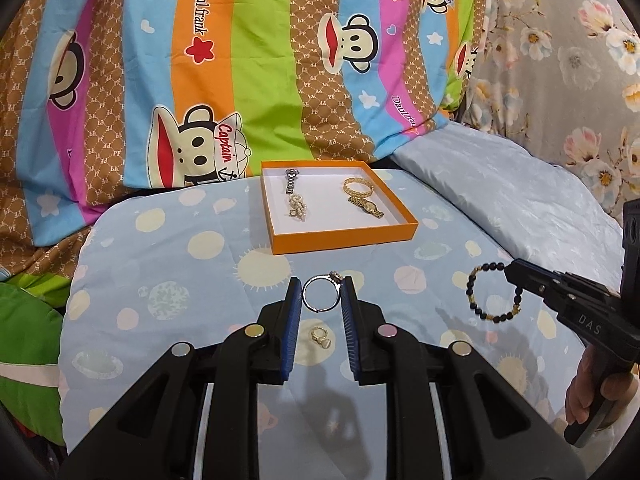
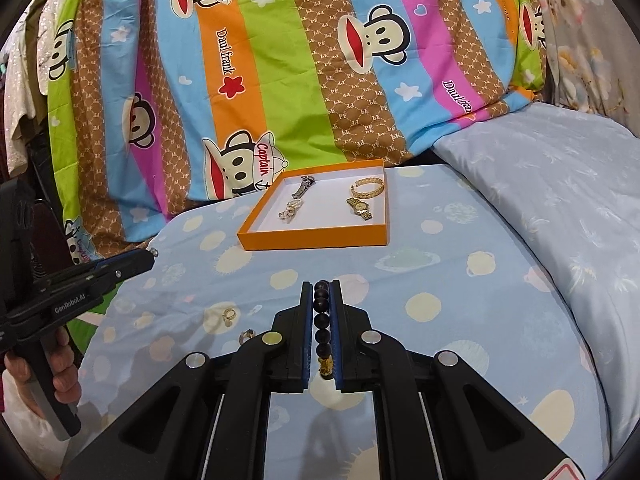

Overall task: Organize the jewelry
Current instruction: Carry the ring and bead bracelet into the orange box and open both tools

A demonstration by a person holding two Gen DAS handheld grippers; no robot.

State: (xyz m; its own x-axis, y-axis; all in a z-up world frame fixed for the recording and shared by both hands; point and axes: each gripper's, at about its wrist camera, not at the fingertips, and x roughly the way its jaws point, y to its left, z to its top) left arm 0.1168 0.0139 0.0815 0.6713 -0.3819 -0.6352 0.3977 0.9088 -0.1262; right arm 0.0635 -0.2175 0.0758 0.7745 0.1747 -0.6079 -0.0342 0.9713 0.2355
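Note:
An orange tray (image 1: 344, 236) (image 2: 312, 238) with a white floor sits on the blue spotted cloth. In it lie a silver watch (image 1: 291, 180), a pearl piece (image 1: 297, 207), a gold bangle (image 1: 357, 187) and a gold watch (image 1: 366, 206). My left gripper (image 1: 321, 294) is shut on a silver ring (image 1: 320, 294), held above the cloth in front of the tray. My right gripper (image 2: 321, 292) is shut on a black bead bracelet (image 2: 322, 320) (image 1: 494, 292), right of the left gripper. A small gold ring (image 1: 320, 336) (image 2: 229, 315) lies on the cloth below the left gripper; another small piece (image 2: 247, 335) lies near it.
A striped cartoon-monkey quilt (image 1: 280, 60) rises behind the tray. A pale blue pillow (image 1: 500, 200) lies to the right, with a grey floral cloth (image 1: 560, 60) behind it. A green cushion (image 1: 28, 340) sits at the left edge.

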